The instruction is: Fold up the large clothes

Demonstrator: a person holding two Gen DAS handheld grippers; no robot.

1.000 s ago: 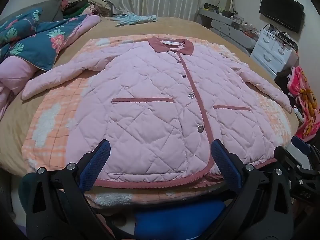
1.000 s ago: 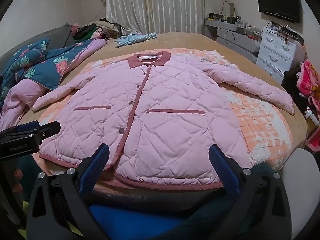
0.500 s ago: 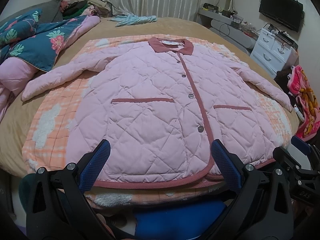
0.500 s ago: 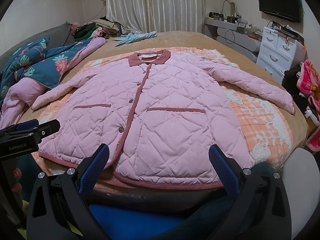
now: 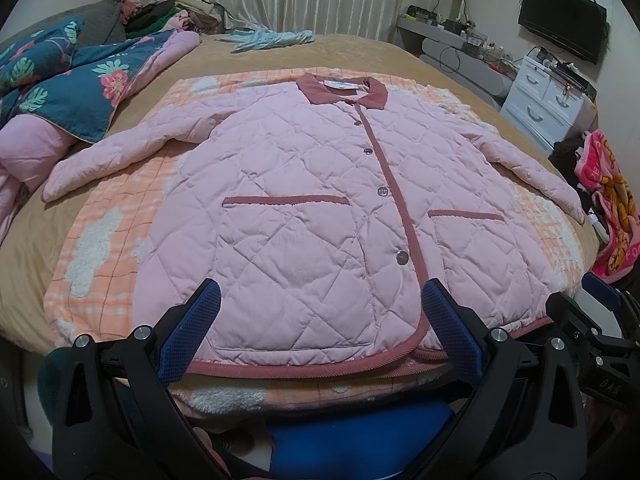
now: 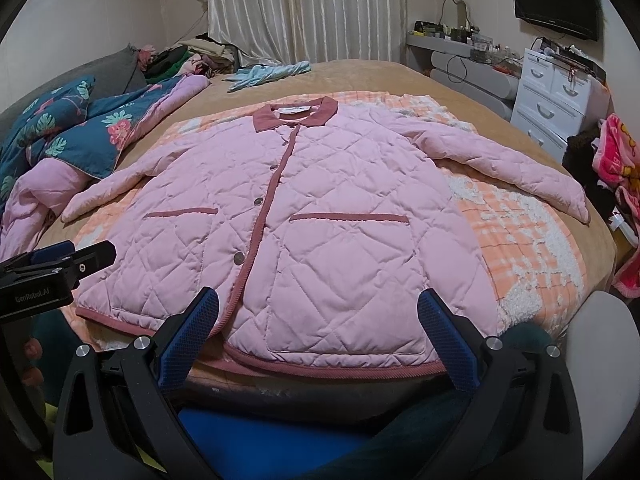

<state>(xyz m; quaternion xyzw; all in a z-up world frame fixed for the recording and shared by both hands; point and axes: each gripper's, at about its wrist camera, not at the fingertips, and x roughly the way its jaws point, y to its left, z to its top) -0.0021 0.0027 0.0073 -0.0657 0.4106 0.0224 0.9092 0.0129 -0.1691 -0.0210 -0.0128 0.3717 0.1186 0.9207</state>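
A pink quilted jacket (image 5: 304,216) with a dark pink collar, trim and snap buttons lies flat and buttoned, front up, on an orange checked blanket (image 5: 104,240) on the bed; both sleeves are spread out to the sides. It also shows in the right wrist view (image 6: 332,232). My left gripper (image 5: 320,332) is open and empty, held just before the jacket's hem on its left half. My right gripper (image 6: 320,332) is open and empty, just before the hem on the right half. Each gripper shows at the edge of the other's view.
A blue floral quilt (image 5: 80,84) with pink lining is heaped at the left of the bed. A light blue garment (image 5: 268,38) lies at the far end. White drawers (image 5: 548,100) and a pink cartoon towel (image 5: 612,204) stand at the right.
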